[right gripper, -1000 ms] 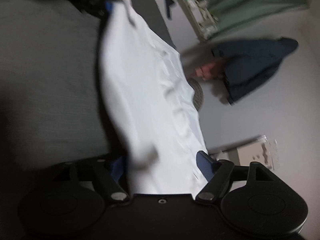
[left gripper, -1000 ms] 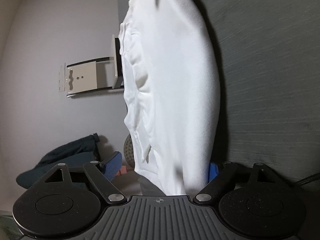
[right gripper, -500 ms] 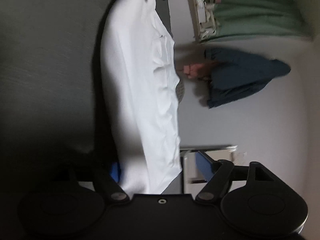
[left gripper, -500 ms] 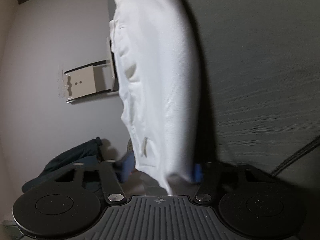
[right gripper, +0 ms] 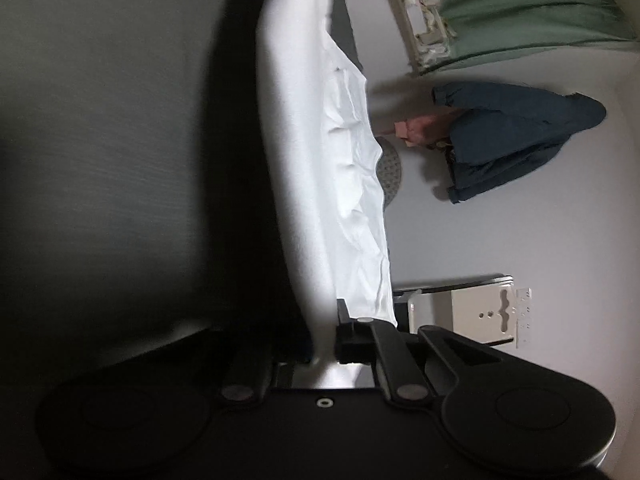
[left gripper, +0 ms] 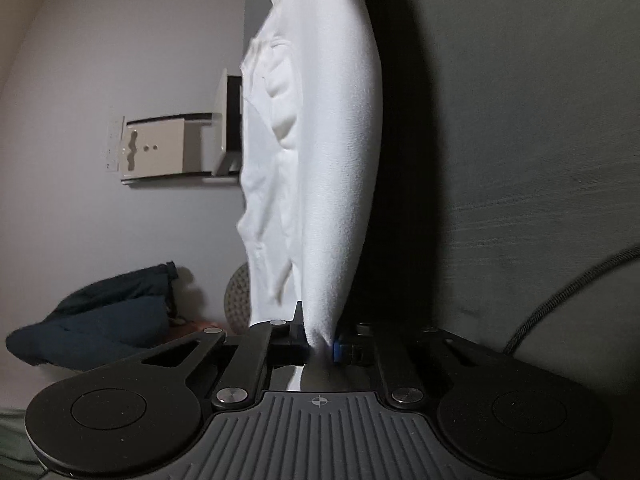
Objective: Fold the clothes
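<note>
1. Where the dark grey textured surface [left gripper: 520,128] fills the widest part of both views, it is one single backdrop, and every place below is told relative to the white garment stretched in front of it.
2. One white garment [left gripper: 320,140] is in view, a single piece held taut in a long band; it casts a dark shadow on the grey surface just beside it. In the right wrist view the same garment [right gripper: 320,168] runs from the top edge down to the gripper.
3. One dark blue garment [left gripper: 100,316] lies in a heap on the pale floor, well apart from the white garment, on its wrinkled side.
4. One white box-like stand [left gripper: 168,148] with cut-out holes sits near the white garment's wrinkled edge.
5. Two grippers are in view. The left gripper [left gripper: 320,346] has its jaws drawn together on a corner of the white garment, which rises straight away from its fingertips.
6. The right gripper [right gripper: 324,344] likewise pinches the opposite end of the white garment between nearly closed jaws.
7. One black braided cable [left gripper: 568,292] curves across the grey surface, apart from the white garment.
8. One round perforated grey disc [left gripper: 238,296] shows just beside the white garment's lower edge.
</note>
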Tool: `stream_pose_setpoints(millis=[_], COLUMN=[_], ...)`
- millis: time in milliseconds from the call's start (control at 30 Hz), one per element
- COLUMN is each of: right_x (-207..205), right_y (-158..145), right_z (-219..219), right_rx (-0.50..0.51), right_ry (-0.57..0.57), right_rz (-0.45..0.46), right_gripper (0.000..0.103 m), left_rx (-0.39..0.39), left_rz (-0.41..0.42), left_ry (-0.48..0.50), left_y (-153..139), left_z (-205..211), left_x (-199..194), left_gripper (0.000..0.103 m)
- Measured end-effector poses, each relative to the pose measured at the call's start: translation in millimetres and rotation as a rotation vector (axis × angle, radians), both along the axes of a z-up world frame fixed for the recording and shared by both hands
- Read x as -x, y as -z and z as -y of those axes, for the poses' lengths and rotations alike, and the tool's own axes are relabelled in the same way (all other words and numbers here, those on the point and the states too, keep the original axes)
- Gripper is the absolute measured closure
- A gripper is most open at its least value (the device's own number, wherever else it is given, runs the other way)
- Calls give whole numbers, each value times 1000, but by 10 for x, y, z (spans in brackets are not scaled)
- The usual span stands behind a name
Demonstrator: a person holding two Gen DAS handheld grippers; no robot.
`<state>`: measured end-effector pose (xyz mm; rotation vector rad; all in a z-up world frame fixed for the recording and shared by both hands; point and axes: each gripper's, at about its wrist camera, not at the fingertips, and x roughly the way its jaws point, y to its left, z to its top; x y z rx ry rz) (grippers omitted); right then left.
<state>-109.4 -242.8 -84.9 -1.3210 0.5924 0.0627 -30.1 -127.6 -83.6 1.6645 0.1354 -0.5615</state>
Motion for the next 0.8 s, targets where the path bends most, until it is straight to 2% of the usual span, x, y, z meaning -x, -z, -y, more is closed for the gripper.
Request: stream_pose_setpoints(millis=[67, 167, 367, 500, 633, 700, 800], right_x=[159, 408, 1215, 1465, 1326, 1113, 816], right_y=[-111, -267, -615, -846, -1077, -1220, -1402], right_z=[-78, -205, -527, -584, -500, -404, -221], right_rx=[-8, -25, -130, -240, -318, -375, -500], right_ry=[-17, -43, -61, -49, -32, -7, 30], right_rz=[-48, -119, -344, -507, -567, -579, -637], right_gripper=[94, 94, 94, 94, 94, 94, 94], left_rx=[5, 20, 14, 8, 10, 38, 90], left_rz=[-11, -94, -326, -522, -595, -609, -681], left_ry=[14, 16, 29, 22, 17, -10, -58], left_y=[-114, -299, -679, -915, -1053, -1133, -1298], left_z=[-67, -212, -470, -587, -619, -640, -604], left_x=[152, 450, 1265, 1636, 1570, 1374, 918], left_gripper=[93, 94, 94, 93, 93, 93, 93])
